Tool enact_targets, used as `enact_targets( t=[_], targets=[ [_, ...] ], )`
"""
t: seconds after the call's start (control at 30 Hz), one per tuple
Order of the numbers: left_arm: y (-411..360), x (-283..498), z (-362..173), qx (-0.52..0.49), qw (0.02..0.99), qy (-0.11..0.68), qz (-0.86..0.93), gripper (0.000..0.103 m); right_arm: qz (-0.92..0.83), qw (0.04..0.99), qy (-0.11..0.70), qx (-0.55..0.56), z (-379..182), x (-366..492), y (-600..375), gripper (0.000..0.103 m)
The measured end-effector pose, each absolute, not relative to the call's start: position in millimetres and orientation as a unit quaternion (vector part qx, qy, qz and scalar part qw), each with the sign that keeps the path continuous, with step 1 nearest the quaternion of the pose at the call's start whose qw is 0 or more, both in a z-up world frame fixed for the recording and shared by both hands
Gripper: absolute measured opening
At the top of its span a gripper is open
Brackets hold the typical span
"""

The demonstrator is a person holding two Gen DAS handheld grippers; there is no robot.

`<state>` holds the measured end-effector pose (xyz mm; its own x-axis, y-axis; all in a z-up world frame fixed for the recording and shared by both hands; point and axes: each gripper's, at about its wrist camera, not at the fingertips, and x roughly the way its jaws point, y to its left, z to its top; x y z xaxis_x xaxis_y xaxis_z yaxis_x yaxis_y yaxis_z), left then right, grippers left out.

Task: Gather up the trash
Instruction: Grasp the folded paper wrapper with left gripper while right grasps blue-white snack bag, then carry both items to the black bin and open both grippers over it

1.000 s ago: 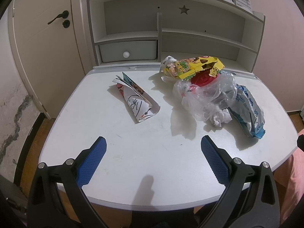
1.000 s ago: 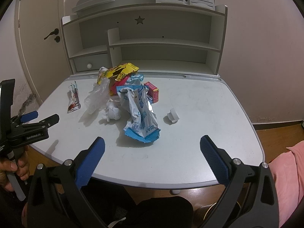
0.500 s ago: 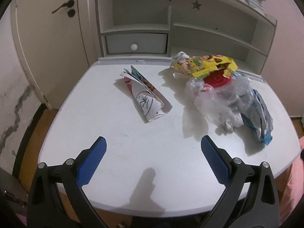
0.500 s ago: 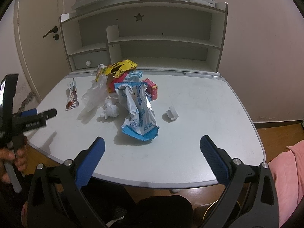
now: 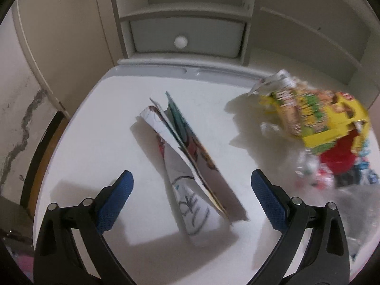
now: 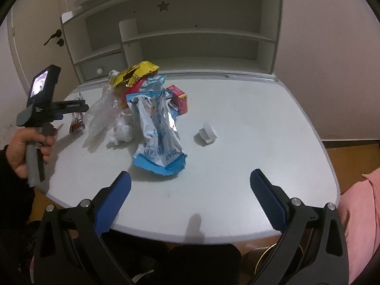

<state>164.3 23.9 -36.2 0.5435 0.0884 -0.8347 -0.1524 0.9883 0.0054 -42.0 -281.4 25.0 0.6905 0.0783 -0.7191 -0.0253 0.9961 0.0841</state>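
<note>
A folded printed wrapper (image 5: 190, 166) lies on the white desk (image 5: 99, 142). My left gripper (image 5: 191, 198) is open and empty, low over the desk, with the wrapper's near end between its blue pads. The left gripper also shows in the right wrist view (image 6: 71, 109). A trash pile stands to the right: a yellow snack bag (image 5: 315, 116), clear plastic (image 6: 102, 114), a crumpled tissue (image 6: 123, 130), a blue-white pouch (image 6: 159, 137) and a red carton (image 6: 179, 98). My right gripper (image 6: 190, 197) is open and empty above the desk's front edge.
A small white cap (image 6: 206, 134) lies right of the pouch. A white shelf unit with a drawer (image 5: 187, 38) stands at the desk's back. A door (image 5: 59, 23) is at the left. Pink fabric (image 6: 361, 225) is at the right.
My left gripper has moved forward and down to the folded wrapper, which now lies between its pads. My right gripper has stayed nearly still.
</note>
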Motion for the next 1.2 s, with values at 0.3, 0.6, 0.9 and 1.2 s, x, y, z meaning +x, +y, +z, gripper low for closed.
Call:
enact_targets(
  t=[0.3, 0.6, 0.9, 1.2],
  targets=[
    [29.6, 144.8, -32.3, -0.032, 0.89, 0.455, 0.029, 0.022, 0.069, 0.892, 0.446, 0.021, 14.1, 45.4, -254.4, 0.089],
    [19.1, 81.7, 14.5, -0.006, 0.917, 0.399, -0.029, 0.02, 0.071, 0.885, 0.46, 0.011, 13.0, 68.0, -240.6, 0.025],
    [-95.4, 29.3, 62.6, 0.037, 0.925, 0.336, -0.176, 0.02, 0.014, 0.928, 0.365, 0.077, 68.0, -40.0, -348.3, 0.025],
    [-326.7, -60.6, 31.7, 0.106, 0.834, 0.314, -0.442, 0.02, -0.198, 0.898, 0.363, 0.152, 13.1, -192.0, -523.1, 0.025]
  ],
)
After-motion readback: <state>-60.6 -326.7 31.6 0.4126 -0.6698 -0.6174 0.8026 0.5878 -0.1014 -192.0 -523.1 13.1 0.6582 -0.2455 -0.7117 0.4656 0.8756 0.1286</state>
